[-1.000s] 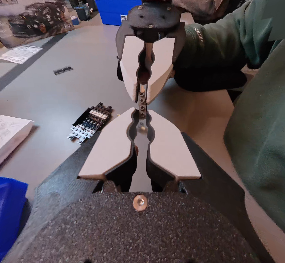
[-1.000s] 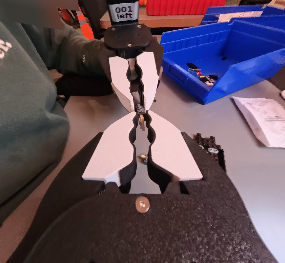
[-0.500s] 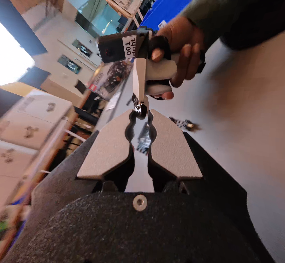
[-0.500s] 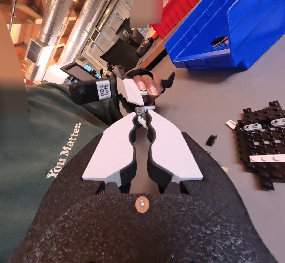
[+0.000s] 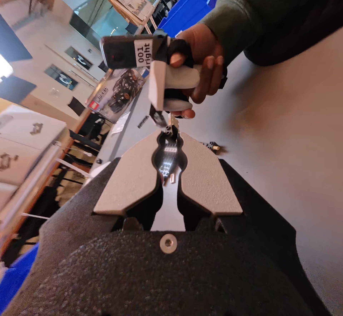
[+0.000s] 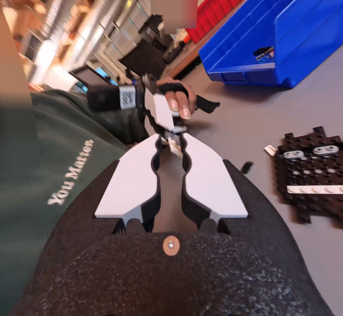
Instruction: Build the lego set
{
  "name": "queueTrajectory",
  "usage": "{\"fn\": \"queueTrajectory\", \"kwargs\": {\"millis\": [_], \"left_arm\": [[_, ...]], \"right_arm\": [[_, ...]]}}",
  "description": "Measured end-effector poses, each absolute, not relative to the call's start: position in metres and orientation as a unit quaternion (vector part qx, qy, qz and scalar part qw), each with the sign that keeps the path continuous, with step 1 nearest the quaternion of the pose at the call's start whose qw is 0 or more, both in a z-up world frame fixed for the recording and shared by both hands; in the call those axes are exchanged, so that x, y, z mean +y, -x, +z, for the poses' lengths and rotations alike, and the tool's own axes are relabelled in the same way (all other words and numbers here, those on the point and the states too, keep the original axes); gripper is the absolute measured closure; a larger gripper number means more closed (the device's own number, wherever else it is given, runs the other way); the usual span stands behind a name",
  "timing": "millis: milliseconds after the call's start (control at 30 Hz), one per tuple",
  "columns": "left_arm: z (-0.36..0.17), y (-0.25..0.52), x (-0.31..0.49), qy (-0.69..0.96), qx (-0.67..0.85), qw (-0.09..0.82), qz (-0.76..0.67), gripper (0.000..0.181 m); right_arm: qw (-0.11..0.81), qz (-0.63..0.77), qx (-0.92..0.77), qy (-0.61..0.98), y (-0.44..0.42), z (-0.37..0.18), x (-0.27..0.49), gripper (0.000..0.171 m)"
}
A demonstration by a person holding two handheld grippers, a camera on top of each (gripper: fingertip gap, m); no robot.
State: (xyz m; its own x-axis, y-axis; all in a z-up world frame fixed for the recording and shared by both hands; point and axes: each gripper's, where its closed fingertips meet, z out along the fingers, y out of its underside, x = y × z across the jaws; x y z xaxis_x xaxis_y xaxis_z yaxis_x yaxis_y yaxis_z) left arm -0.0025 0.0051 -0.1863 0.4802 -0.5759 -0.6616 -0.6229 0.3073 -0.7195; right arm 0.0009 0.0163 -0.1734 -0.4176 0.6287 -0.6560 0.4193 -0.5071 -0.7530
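My left gripper point(image 5: 171, 134) is shut on a small dark grey brick point(image 5: 168, 130). My right gripper point(image 6: 171, 137) is shut on a small tan piece point(image 6: 174, 144). The two grippers meet tip to tip above the grey table, and the tan piece point(image 5: 174, 121) touches the dark brick. In the left wrist view a hand holds the right gripper point(image 5: 163, 119) just beyond my fingertips. In the right wrist view the left gripper point(image 6: 173, 130) shows just beyond my tips, rolled on its side. A black studded plate assembly point(image 6: 306, 173) lies on the table to the right, and also shows between the left fingers point(image 5: 168, 158).
A blue bin point(image 6: 259, 51) with a few small parts and a red bin point(image 6: 222, 10) stand at the back right. Loose parts lie near the plate: a white tile point(image 6: 270, 150), a black piece point(image 6: 246, 166), a dark brick with a tan pin point(image 5: 211, 144). A car-picture box point(image 5: 118, 93) stands behind. My left and right fingertips are right by each other. The white tile point(image 6: 270, 150) is about 11 cm from my right fingertips. Seen from the left wrist view point(image 5: 172, 178) as well.
Both grippers have rolled over sideways, so both views now tilt steeply. They have stayed tip to tip, each still shut on its small piece.
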Motion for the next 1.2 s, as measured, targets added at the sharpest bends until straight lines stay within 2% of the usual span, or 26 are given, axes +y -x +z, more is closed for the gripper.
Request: {"fn": "queueTrajectory", "kwargs": {"millis": [67,200,333,400,633,867,967,1033,1200], "left_arm": [[-0.181,0.006,0.004,0.606,0.482,0.631,-0.042,0.17],[-0.18,0.014,0.007,0.636,0.445,0.622,-0.107,0.17],[-0.181,0.007,0.002,0.644,0.43,0.607,-0.177,0.169],[-0.181,0.004,0.001,0.645,0.426,0.606,-0.189,0.169],[-0.182,0.006,-0.001,0.662,0.397,0.579,-0.264,0.169],[-0.18,-0.001,-0.013,0.649,0.41,0.561,-0.308,0.172],[-0.186,-0.004,-0.014,0.655,0.428,0.549,-0.295,0.166],[-0.183,-0.005,-0.015,0.65,0.426,0.553,-0.3,0.172],[-0.183,-0.008,-0.02,0.653,0.418,0.534,-0.339,0.172]], "right_arm": [[0.111,0.64,-0.54,0.535,-0.002,-0.183,0.015,0.139],[0.164,0.614,-0.585,0.504,-0.001,-0.182,0.004,0.139],[0.222,0.577,-0.609,0.497,0.003,-0.184,0.006,0.146],[0.227,0.57,-0.624,0.484,0.001,-0.184,0.001,0.164],[0.309,0.495,-0.678,0.447,-0.001,-0.184,0.001,0.166],[0.306,0.487,-0.699,0.424,-0.003,-0.186,-0.013,0.166],[0.288,0.512,-0.689,0.424,-0.005,-0.179,-0.017,0.166],[0.291,0.51,-0.692,0.42,-0.006,-0.179,-0.018,0.166],[0.28,0.513,-0.698,0.413,-0.009,-0.179,-0.021,0.166]]}}
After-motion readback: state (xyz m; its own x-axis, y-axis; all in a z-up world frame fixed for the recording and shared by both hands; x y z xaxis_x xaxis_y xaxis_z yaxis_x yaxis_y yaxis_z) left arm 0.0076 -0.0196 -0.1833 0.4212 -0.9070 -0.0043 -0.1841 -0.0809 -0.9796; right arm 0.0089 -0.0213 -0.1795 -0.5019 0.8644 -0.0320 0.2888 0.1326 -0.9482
